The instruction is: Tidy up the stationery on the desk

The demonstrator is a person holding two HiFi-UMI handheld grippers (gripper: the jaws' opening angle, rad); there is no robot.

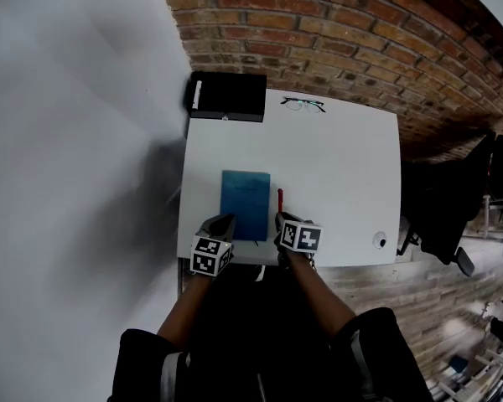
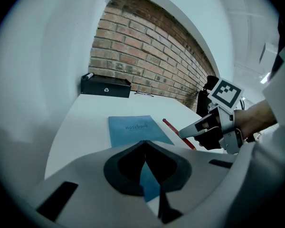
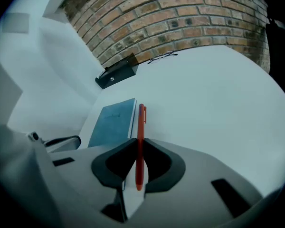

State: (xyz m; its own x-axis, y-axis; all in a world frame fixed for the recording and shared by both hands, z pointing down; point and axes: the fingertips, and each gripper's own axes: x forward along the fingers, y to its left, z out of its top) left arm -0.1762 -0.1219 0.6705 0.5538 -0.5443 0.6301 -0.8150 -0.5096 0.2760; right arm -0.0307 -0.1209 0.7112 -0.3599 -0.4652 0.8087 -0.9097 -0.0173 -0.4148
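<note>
Red pen (image 3: 141,122) sits pinched by the right gripper (image 3: 138,148); left gripper (image 2: 145,144) fingers clenched together; black box (image 1: 228,96) shut.

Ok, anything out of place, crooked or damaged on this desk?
Nothing spilled or damaged. Only the glasses at the desk's far edge, by the brick wall, stand out: they aren't stationery. The blue notebook lies flat and straight, and the red pen is clamped in the right gripper.

Black sleeves (image 1: 141,357); pale grey left tool (image 1: 226,219) and right tool (image 1: 282,218), dark-padded, black-and-white marker cubes (image 1: 210,255).
</note>
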